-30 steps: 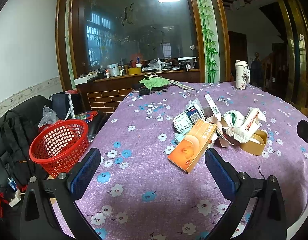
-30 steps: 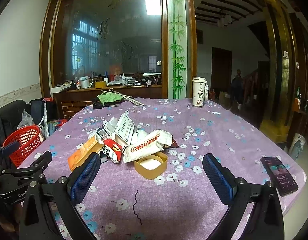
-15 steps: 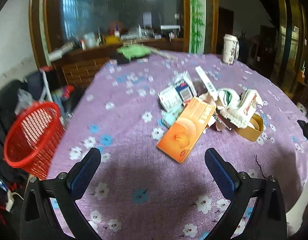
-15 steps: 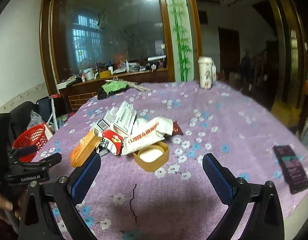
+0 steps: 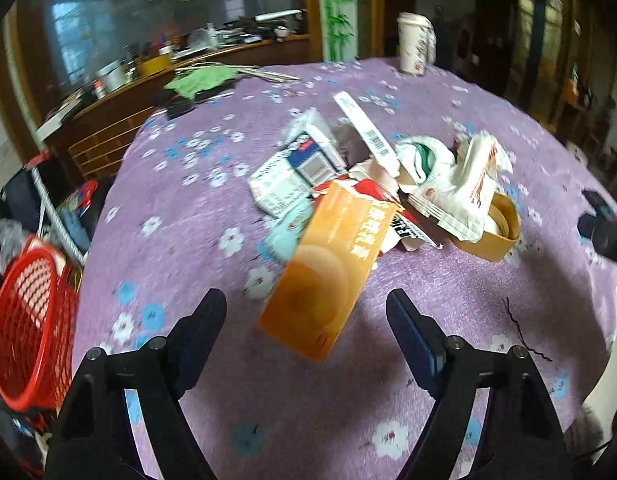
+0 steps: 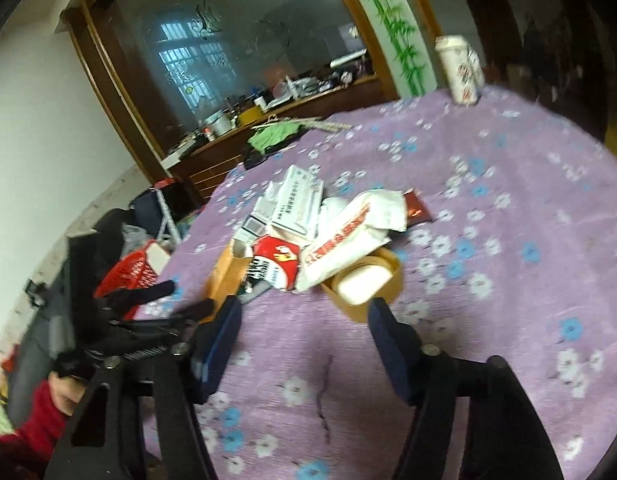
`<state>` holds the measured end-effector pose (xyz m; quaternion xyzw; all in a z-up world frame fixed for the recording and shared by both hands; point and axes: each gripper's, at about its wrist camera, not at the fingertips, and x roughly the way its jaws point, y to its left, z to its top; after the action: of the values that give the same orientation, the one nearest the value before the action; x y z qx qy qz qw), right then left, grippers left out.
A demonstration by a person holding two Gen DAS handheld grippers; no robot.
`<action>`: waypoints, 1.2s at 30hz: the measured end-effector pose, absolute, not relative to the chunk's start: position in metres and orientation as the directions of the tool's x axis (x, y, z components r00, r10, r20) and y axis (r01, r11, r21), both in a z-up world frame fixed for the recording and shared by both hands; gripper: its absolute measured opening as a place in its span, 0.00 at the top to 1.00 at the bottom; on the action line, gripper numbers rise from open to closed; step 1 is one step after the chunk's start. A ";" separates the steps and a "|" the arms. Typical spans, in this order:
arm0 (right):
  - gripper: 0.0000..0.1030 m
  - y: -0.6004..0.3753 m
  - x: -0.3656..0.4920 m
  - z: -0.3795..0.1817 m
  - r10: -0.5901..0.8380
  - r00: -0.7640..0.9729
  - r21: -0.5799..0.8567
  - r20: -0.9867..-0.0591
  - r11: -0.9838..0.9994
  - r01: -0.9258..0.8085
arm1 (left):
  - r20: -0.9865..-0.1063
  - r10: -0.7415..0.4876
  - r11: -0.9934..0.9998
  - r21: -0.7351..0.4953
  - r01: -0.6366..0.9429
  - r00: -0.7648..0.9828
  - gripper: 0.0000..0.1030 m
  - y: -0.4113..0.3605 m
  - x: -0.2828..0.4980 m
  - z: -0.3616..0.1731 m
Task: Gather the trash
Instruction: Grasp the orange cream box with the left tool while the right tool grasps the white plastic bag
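Nothing collected yet: my trash pile (image 5: 368, 184) lies on the surface (image 5: 188, 208), red basket (image 5: 24, 320) apart. Both hand-held grippers, left (image 5: 306, 320) and right (image 6: 304, 312), have just been closing, empty, still spread.

Your left gripper (image 5: 306, 308) is tilted down pretty steeply, jaws apart and just been closing in, nothing pinched between them. Same deal with your right gripper (image 6: 304, 310): angled down, jaws narrower, also just been closing, empty. Your red sleeve (image 6: 32, 420) peeks in behind the left one.
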<state>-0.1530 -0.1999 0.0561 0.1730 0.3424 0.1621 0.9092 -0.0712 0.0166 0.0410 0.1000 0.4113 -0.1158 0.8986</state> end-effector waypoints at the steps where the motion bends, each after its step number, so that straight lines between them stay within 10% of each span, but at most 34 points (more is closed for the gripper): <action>1: 0.38 -0.200 -0.149 0.056 0.426 0.705 0.440 -0.567 0.880 -0.178 | -0.763 -0.114 0.951 0.101 0.293 0.636 0.25 0.013 -0.067 0.038; 13: 0.38 -0.203 -0.096 0.044 0.470 0.647 0.563 -0.601 0.823 -0.074 | -0.793 -0.154 0.963 0.013 0.270 0.589 0.51 0.018 -0.035 0.017; 36: 0.41 -0.195 -0.036 0.014 0.383 0.626 0.540 -0.679 0.838 0.073 | -0.691 -0.302 0.951 -0.176 0.253 0.657 0.56 0.042 -0.043 0.029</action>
<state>-0.0357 -0.1945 0.0139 0.2697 0.4230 0.0900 0.8604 -0.0429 0.0420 0.0287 -0.0323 0.3851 -0.1525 0.9096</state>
